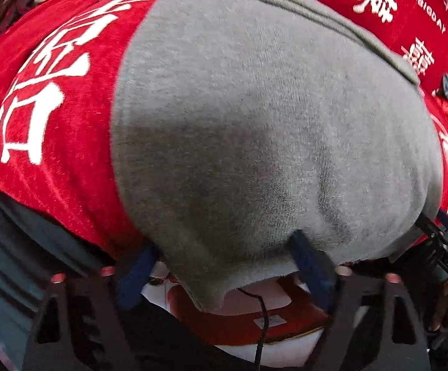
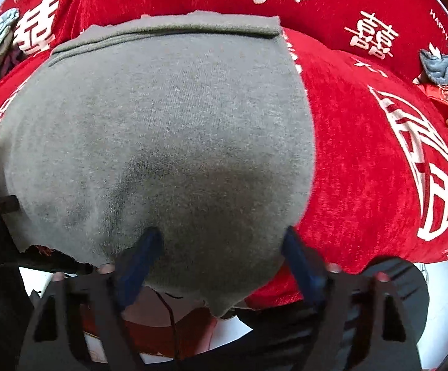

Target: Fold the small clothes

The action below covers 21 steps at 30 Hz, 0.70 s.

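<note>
Grey knit garment lies flat on the red cloth with white characters covering the surface, its near hem hanging just over the front edge. Left tongs stand partly open over the garment's near left corner, blue fingers straddling the hem without pinching it. Right tongs stand likewise astride the near right corner. A crumpled blue-grey rag sits far right.
</note>
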### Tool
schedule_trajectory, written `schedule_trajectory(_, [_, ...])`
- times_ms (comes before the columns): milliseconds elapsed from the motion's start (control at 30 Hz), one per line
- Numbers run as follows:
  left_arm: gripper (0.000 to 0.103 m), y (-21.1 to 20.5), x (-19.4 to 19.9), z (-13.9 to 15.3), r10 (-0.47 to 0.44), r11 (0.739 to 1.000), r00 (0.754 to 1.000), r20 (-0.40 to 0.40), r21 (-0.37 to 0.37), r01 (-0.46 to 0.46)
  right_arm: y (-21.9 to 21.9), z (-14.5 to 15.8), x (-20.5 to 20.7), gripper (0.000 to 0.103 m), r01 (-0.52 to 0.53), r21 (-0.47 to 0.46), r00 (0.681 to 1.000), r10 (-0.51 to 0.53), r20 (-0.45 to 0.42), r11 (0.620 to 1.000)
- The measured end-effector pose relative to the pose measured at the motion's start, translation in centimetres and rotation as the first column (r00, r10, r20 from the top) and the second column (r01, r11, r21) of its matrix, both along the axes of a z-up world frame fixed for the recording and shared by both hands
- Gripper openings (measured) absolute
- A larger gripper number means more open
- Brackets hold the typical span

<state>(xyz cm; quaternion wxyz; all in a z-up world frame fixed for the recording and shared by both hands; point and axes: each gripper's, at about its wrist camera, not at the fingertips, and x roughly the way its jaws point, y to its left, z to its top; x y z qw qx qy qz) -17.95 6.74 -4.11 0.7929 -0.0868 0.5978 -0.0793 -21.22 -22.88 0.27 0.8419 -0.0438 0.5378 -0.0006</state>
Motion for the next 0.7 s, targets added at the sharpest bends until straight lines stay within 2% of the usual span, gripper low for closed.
schedule_trajectory(33, [0.059, 0.8, 0.2, 0.1, 0.002, 1.0, 1.0, 0.004, -0.014, -0.002, -0.2, 0.3, -0.1, 0.05, -0.001, 0.013, 1.0, 0.001, 0.006, 1.0])
schedule_trajectory(67, [0.054, 0.8, 0.0, 0.2, 0.002, 1.0, 1.0, 0.006, -0.022, -0.001, -0.3, 0.5, -0.3, 0.038, 0.0, 0.026, 1.0, -0.001, 0.01, 1.0])
schedule_trajectory(100, [0.042, 0.8, -0.2, 0.4, 0.0, 1.0, 1.0, 0.009, -0.029, 0.0, -0.6, 0.7, -0.3, 0.033, 0.002, 0.042, 1.0, -0.003, 0.013, 0.999])
schedule_trajectory(167, [0.023, 0.5, -0.6, 0.8, -0.017, 0.999, 1.0, 0.021, -0.04, 0.018, -1.5, 1.1, -0.4, 0.017, 0.012, 0.102, 1.0, -0.013, 0.015, 0.995])
schedule_trajectory(200, [0.016, 0.5, -0.6, 1.1, -0.025, 0.998, 0.999, 0.023, -0.051, 0.026, -2.0, 1.4, -0.4, 0.013, 0.014, 0.14, 1.0, -0.016, 0.017, 0.99])
schedule_trajectory(233, [0.016, 0.2, -0.9, 1.5, -0.025, 0.999, 0.999, 0.038, -0.028, 0.026, -2.3, 1.6, -0.5, 0.008, 0.017, 0.157, 1.0, -0.02, 0.019, 0.987])
schedule_trajectory(400, [0.016, 0.0, -0.8, 2.7, -0.049, 0.999, 0.995, 0.083, -0.01, 0.05, -3.6, 3.1, -0.6, 0.008, -0.001, 0.269, 0.999, -0.012, 0.048, 0.963])
schedule_trajectory(600, [0.016, 1.4, 1.0, 6.6, -0.033, 0.998, 0.982, 0.187, -0.048, 0.042, -4.7, 7.3, 0.4, 0.007, -0.057, 0.389, 0.981, -0.02, 0.191, 0.919])
schedule_trajectory(700, [0.016, 2.2, 3.3, 9.1, 0.013, 0.998, 0.962, 0.274, -0.063, 0.004, -5.1, 8.9, 2.9, 0.007, -0.075, 0.422, 0.968, -0.036, 0.248, 0.904])
